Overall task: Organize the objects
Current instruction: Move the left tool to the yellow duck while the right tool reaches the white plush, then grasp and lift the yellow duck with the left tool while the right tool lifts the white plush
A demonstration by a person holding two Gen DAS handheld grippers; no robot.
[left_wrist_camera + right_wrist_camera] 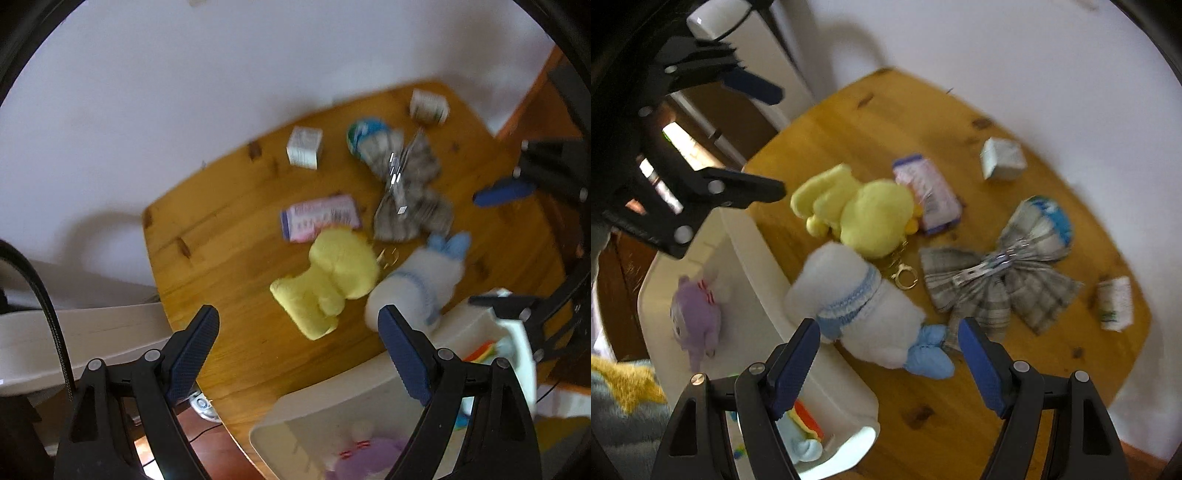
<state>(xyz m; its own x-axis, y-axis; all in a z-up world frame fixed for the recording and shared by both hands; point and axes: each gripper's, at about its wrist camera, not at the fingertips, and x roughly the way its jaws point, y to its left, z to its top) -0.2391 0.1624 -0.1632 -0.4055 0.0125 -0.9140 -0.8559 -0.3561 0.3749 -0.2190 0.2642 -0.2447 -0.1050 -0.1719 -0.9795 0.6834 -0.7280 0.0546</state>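
On the round wooden table (229, 229) lie a yellow plush duck (332, 277) (864, 214) and a white plush rabbit with blue ears (417, 284) (871, 317), side by side with a gold key ring (905, 275) between them. My left gripper (299, 321) hangs open above the table's near edge, in front of the duck. My right gripper (886, 334) is open over the rabbit's head and ears, not touching. A white bin (332, 410) (746, 258) at the table's edge holds a purple plush (696, 321).
Farther back lie a grey plaid cloth bow with a metal clip (993, 284), a purple-and-white packet (317, 218), a small white box (304, 147), a white-and-green packet (430, 105) and a blue-topped pouch (365, 134). A white wall rises behind the table.
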